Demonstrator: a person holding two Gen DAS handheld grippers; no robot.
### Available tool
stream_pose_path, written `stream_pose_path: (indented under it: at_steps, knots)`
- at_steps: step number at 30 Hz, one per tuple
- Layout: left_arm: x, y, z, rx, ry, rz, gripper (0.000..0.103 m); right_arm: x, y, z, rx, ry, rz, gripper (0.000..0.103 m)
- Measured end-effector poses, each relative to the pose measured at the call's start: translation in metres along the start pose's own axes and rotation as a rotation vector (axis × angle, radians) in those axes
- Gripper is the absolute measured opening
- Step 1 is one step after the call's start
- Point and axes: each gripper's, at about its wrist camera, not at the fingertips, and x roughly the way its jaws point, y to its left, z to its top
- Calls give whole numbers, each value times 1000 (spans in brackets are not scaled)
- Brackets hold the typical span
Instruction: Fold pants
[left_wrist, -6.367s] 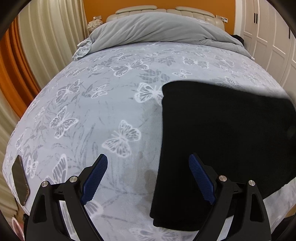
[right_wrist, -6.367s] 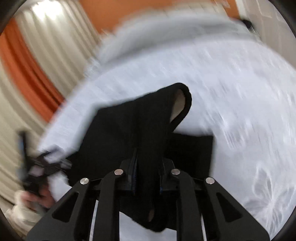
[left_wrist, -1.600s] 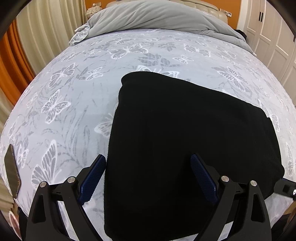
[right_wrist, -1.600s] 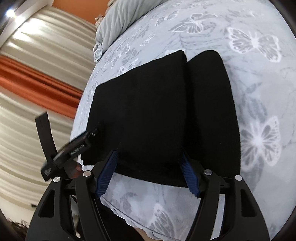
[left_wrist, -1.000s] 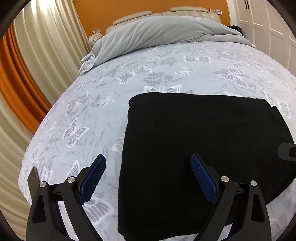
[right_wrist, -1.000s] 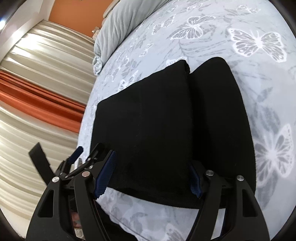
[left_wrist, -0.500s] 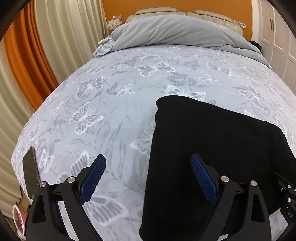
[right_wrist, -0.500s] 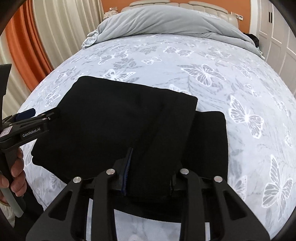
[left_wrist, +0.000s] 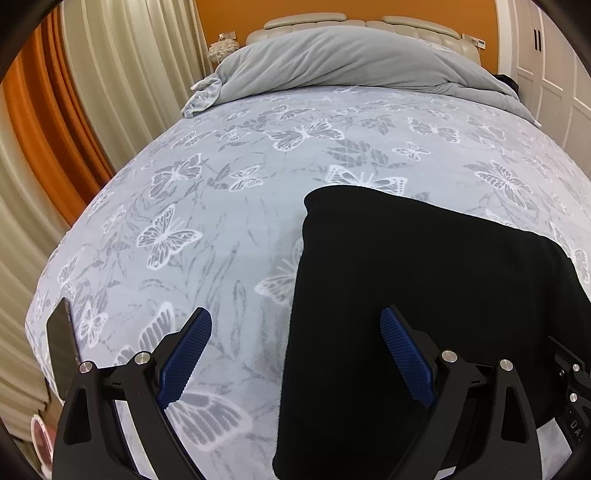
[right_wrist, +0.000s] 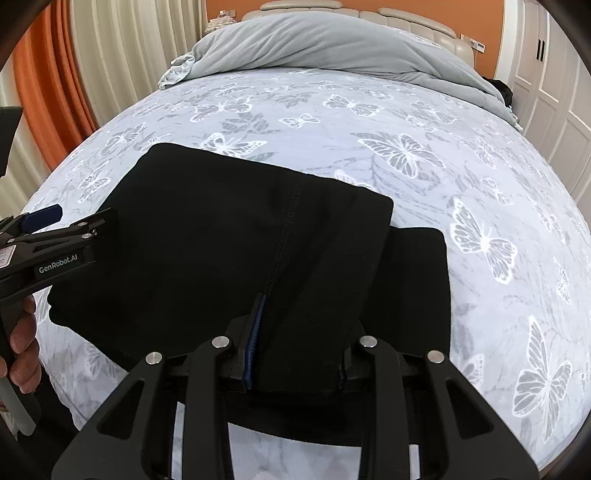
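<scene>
Working left to right, we noted the left gripper (left_wrist: 295, 354) with blue ribbed pads spread wide, holding nothing, hovering over the left edge of the pants (left_wrist: 424, 295). Those black, soft-knit pants lay folded into a thick rectangle on the butterfly-print bedspread (left_wrist: 221, 221), long axis running left-right. Our right gripper (right_wrist: 295, 354) was clamped on their near folded edge.

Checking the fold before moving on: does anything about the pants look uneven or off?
Yes. The pants are folded unevenly: the top layer stops short, leaving a lower layer sticking out on the right. The right gripper pinches the top layer's near edge.
</scene>
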Motion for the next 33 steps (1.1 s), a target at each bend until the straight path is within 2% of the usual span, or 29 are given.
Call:
stream_pose_path:
  at_steps: [8, 19, 21, 23, 25, 26, 27, 28, 29, 30, 32, 33]
  knots:
    - [-1, 1, -2, 1, 2, 1, 90, 2, -14, 1, 88, 27, 71, 30]
    - [-1, 1, -2, -1, 2, 2, 90, 1, -11, 0, 94, 30, 74, 29]
    - [-2, 1, -1, -2, 2, 1, 90, -6, -11, 3, 89, 3, 93, 27]
    - [-10, 10, 2, -30, -26, -41, 90, -44, -18, 12, 123, -121, 192, 25]
    - [-28, 27, 7, -90, -93, -105, 90, -81, -25, 16, 117, -219, 194, 23]
    - [-32, 34, 9, -107, -113, -112, 91, -85, -33, 13, 117, -218, 171, 23]
    - [-34, 40, 11, -120, -122, -105, 92, -75, -42, 8, 136, -174, 150, 23]
    - [-31, 45, 12, -126, -113, -95, 92, -55, -50, 0, 151, -99, 132, 24]
    - [-23, 50, 13, -126, -73, -84, 92, -25, -59, -11, 165, 18, 117, 24]
    - [-16, 53, 13, -127, -36, -84, 92, -4, -69, -26, 204, 89, 118, 29]
    - [2, 61, 10, -150, 63, -131, 92, -25, -75, -22, 244, 34, 167, 30]
    - [6, 66, 9, -169, 90, -162, 92, -38, -77, -18, 239, -15, 152, 31]
